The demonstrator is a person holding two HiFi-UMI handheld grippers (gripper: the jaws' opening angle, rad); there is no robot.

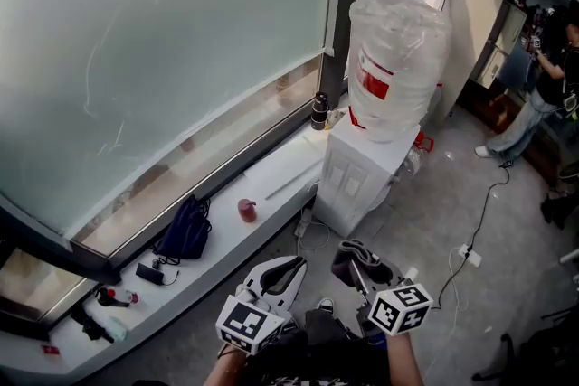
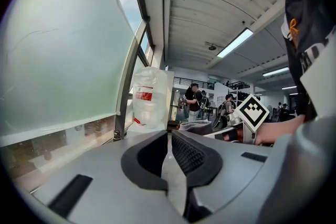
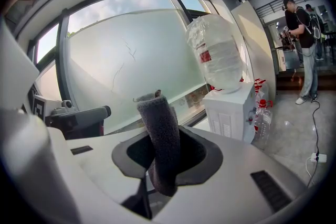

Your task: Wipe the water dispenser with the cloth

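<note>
Pinching one cloth (image 3: 159, 120), right tongs (image 1: 364, 268)

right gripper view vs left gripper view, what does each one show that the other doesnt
Only the right gripper view: the grey cloth clamped between its jaws, and spare bottles on the floor by the dispenser. Only the left gripper view: its own jaws shut on nothing, and a marker cube. Both: the wrapped water bottle and the frosted window.
</note>
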